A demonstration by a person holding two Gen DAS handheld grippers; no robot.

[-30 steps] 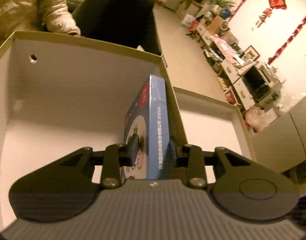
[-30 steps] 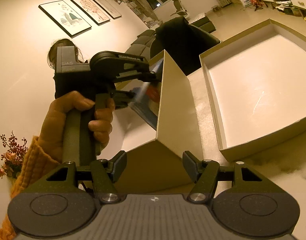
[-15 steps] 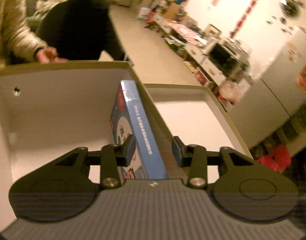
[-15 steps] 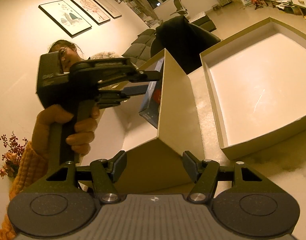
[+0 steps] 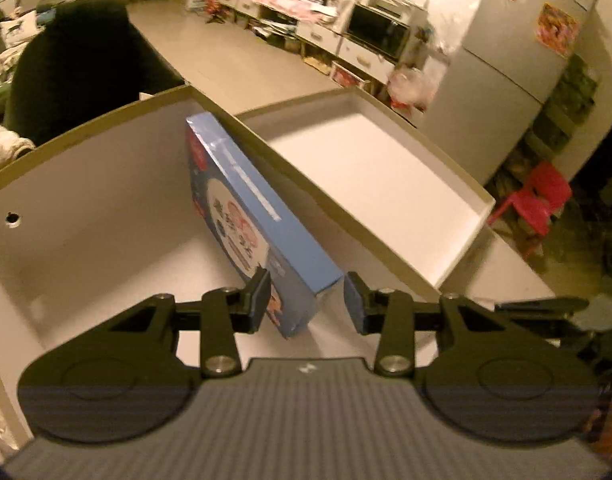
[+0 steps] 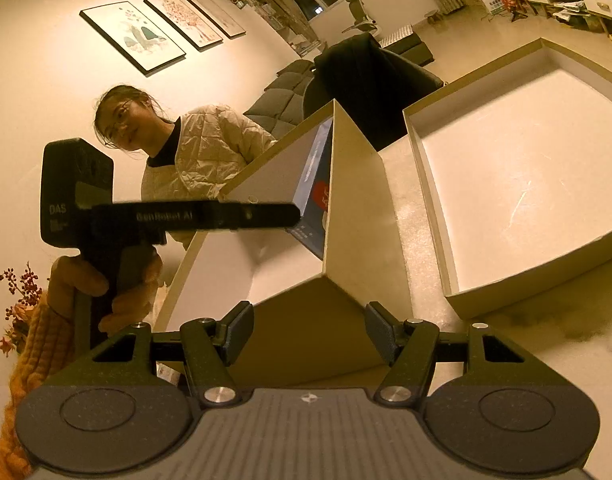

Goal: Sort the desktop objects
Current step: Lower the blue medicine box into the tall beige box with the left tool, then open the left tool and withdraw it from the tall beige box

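The blue box (image 5: 262, 220) stands on edge inside the deep carton (image 5: 86, 208), leaning on its right wall. The left gripper (image 5: 306, 296) has just been closing a little, but its fingers (image 5: 258, 292) stand apart around the box's near corner, so placing looks finished; next it should back out. The right gripper (image 6: 309, 332) waits with fingers apart, empty, before the carton's corner; the shallow tray (image 5: 477, 204) lies beside on the table (image 6: 401, 208).

left gripper (image 5: 306, 294): jaws apart, just been closing, pads clear of what sits between | right gripper (image 6: 309, 330): jaws apart, empty | left hand (image 6: 102, 292): at 9 o'clock, fist around handle
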